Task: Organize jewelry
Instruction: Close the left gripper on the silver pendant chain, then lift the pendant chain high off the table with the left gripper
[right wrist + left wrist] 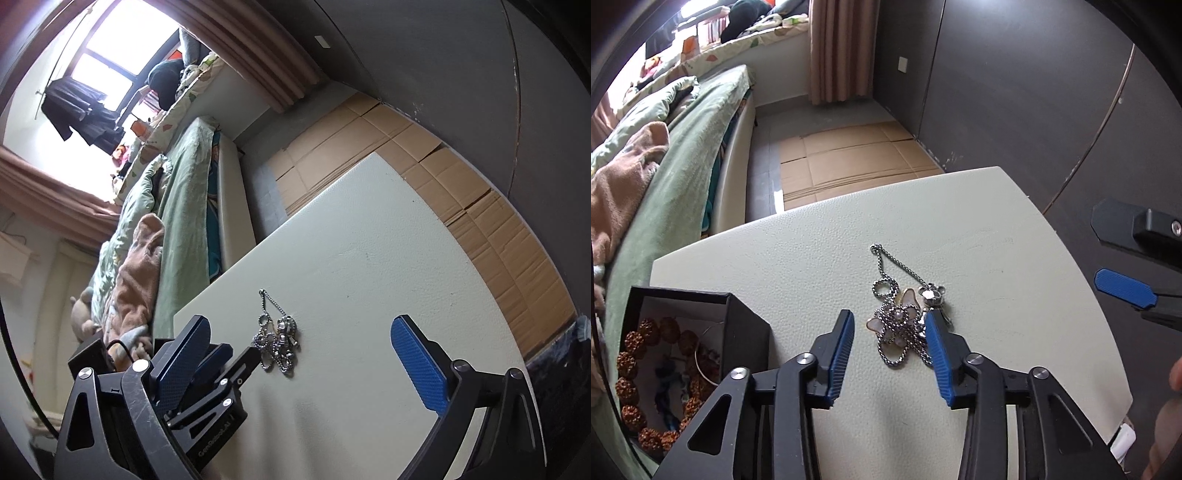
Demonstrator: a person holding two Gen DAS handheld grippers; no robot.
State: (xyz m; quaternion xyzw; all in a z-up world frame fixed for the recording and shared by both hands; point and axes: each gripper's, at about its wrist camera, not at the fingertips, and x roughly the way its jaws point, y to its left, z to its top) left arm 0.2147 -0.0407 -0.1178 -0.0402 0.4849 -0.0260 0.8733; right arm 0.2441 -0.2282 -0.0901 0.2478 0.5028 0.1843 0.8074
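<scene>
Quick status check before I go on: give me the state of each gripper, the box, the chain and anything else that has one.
left gripper: open, jaws straddling the chain pile, right pad at its edge
right gripper: open wide, nothing between its jaws
black box: lid off, brown bead bracelet coiled inside
silver chain: loose heap on the table, tangled over a flower pendant

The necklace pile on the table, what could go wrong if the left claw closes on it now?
The left claw straddles a tangled chain necklace with a flower pendant; its pads seem not yet pressing. It may pinch only one loop, so the rest dangles and snags. The black box already holds a bead bracelet, so the chain could tangle there.
</scene>
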